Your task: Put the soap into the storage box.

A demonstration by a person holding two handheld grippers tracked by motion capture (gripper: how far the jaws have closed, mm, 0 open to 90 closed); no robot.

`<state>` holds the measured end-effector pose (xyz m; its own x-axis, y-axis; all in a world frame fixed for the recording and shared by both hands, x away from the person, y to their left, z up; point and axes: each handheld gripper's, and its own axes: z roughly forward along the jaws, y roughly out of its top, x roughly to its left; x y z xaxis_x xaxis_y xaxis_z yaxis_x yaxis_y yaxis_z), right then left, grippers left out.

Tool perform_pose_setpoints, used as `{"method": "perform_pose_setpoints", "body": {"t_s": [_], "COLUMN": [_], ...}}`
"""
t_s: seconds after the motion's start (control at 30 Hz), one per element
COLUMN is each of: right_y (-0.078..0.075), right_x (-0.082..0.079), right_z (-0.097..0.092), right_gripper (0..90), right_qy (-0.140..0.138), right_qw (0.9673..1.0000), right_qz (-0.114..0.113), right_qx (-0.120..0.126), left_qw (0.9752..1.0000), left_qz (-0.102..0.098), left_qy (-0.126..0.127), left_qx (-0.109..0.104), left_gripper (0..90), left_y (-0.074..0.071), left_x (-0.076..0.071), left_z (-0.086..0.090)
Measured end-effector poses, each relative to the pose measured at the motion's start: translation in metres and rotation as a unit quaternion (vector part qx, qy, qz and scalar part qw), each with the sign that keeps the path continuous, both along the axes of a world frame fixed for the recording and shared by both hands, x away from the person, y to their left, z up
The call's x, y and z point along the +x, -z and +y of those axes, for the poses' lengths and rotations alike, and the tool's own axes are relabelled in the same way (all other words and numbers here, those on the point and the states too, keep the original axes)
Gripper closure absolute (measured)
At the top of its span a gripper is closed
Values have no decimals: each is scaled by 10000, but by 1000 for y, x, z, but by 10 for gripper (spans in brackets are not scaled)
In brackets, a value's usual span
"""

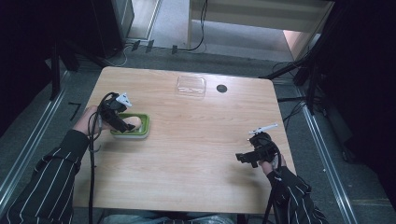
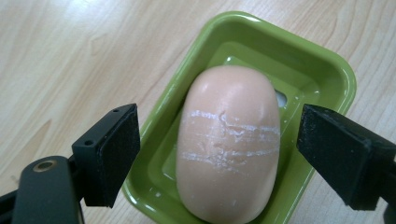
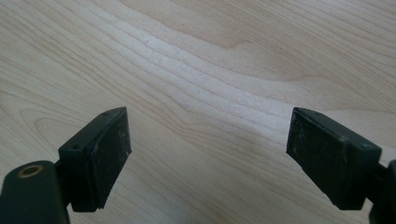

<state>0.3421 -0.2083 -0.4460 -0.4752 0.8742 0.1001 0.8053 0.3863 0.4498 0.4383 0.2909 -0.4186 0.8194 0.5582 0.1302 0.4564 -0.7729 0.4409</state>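
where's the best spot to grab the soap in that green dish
Grip the soap across its narrow middle, on the two long sides, coming from above. It lies flat along the dish, rounded and likely slippery, and rises above the rim, so the open left gripper already straddles the best spot.

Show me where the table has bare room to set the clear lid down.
The widest bare patch is mid-table, between the green soap dish and the right tongs. The near edge of the table is also bare. It is crowded at the dish, where the left tongs straddle the soap.

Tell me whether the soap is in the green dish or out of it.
In. The soap lies flat inside the green dish, whose rim shows around it; the left claw stands open, its pads clear of both sides.
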Motion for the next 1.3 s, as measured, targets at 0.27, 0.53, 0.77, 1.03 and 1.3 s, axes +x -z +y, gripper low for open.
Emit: {"method": "perform_pose_setpoints", "body": {"t_s": [0.27,0.53,0.77,1.03,1.3], "right_y": [-1,-1,-1,-1,-1], "right_x": [0,-1,-2,-2,-2], "right_z": [1,0,0,0,0], "right_gripper": [144,144,144,144,144], "right_qy": [-34,-30,-20,1,-10], "right_qw": [10000,10000,10000,10000,10000], "right_qz": [-16,-19,-19,-15,-24], "right_qx": [-3,-1,8,4,-9], "left_qw": [9999,9997,9992,9977,9961], "left_qz": [-34,-79,-154,-148,-192], "left_qy": [-119,-210,-358,-621,-831], "left_qx": [-72,32,78,218,227], "left_gripper": [122,95,66,47,39], "left_y": [-8,-14,-18,-19,-23], "left_x": [-7,-17,-27,-55,-75], "left_z": [-6,-10,-12,-8,-9]}}
